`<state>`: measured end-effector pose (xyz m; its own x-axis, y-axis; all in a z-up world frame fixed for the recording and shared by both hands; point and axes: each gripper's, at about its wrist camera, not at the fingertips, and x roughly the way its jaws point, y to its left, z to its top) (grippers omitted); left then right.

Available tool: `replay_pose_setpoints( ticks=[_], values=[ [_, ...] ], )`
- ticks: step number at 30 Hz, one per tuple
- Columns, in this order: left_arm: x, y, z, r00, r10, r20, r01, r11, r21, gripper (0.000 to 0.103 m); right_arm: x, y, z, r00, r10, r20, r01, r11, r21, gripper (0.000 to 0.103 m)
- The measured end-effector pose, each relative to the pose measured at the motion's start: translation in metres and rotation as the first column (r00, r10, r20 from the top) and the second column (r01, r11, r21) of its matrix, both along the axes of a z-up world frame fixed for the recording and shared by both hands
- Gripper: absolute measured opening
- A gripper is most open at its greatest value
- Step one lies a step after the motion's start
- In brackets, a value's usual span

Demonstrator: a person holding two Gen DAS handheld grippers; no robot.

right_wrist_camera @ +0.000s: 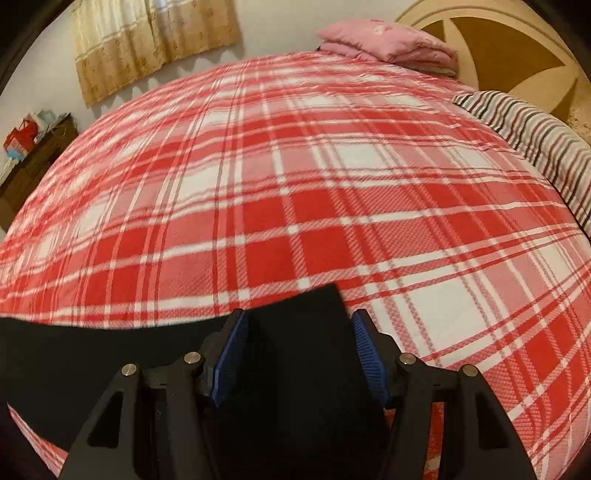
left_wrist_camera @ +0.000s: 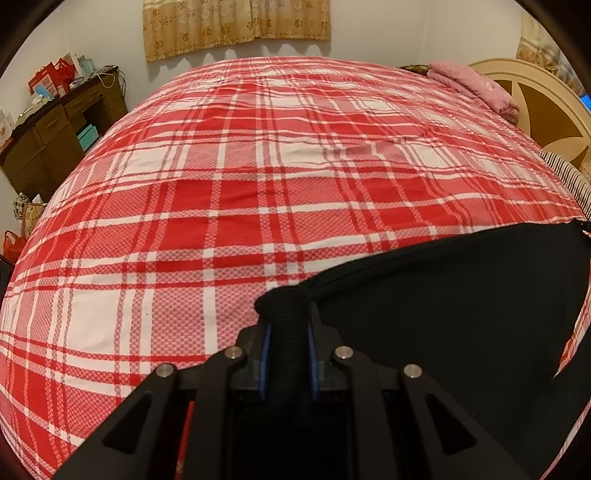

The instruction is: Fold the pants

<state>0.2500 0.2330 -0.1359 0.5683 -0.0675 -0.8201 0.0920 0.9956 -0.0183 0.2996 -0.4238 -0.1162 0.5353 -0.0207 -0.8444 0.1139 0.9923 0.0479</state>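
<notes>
The black pants lie at the near edge of a bed covered by a red and white plaid sheet. My left gripper is shut on a bunched ribbed end of the pants, and the cloth stretches away to the right. In the right wrist view the pants run off to the left. My right gripper is open, with its blue pads on either side of a flat corner of the pants, not pinching it.
A pink folded blanket and a striped pillow lie by the headboard at the far right. A dark wooden desk with boxes stands left of the bed. A curtain hangs on the far wall.
</notes>
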Motion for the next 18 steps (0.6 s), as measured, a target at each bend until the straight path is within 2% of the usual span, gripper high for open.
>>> replay_pose_setpoints(
  ticks=[2, 3, 4, 6, 7, 9, 14, 18],
  values=[
    [0.000, 0.000, -0.001, 1.000, -0.001, -0.001, 0.001, 1.000, 0.004, 0.017, 0.002, -0.001, -0.001, 1.000, -0.001, -0.006, 0.001, 1.000, -0.001, 0.051],
    [0.000, 0.000, 0.000, 1.000, -0.001, -0.003, 0.001, 1.000, 0.003, 0.017, 0.002, -0.001, -0.001, 1.000, 0.004, -0.006, -0.004, 1.000, -0.002, 0.044],
    [0.001, 0.000, 0.000, 1.000, -0.003, -0.005, 0.003, 1.000, 0.002, 0.017, 0.003, -0.001, 0.000, 1.000, 0.013, -0.005, -0.013, 1.000, 0.002, 0.031],
    [0.002, 0.002, -0.001, 1.000, -0.005, -0.014, 0.004, 1.000, -0.014, 0.017, 0.001, 0.006, 0.002, 0.999, 0.053, 0.002, -0.053, 0.999, 0.006, 0.013],
    [0.003, 0.002, -0.001, 1.000, -0.003, -0.020, 0.002, 1.000, -0.021, 0.017, 0.001, 0.010, 0.003, 0.998, 0.065, 0.000, -0.065, 0.998, -0.012, 0.010],
    [0.005, 0.005, -0.001, 1.000, 0.007, -0.027, -0.008, 0.999, -0.040, 0.018, 0.000, 0.019, 0.004, 0.997, 0.081, -0.002, -0.081, 0.996, -0.043, 0.010],
    [-0.001, -0.005, 0.004, 1.000, -0.013, 0.012, 0.013, 1.000, 0.018, 0.015, -0.010, 0.029, 0.014, 0.995, 0.099, 0.029, -0.097, 0.994, -0.059, 0.008],
    [-0.010, 0.002, 0.018, 0.997, -0.013, 0.075, 0.014, 1.000, -0.019, 0.014, -0.027, 0.037, 0.037, 0.990, 0.110, 0.094, -0.100, 0.990, -0.100, 0.008]
  ],
)
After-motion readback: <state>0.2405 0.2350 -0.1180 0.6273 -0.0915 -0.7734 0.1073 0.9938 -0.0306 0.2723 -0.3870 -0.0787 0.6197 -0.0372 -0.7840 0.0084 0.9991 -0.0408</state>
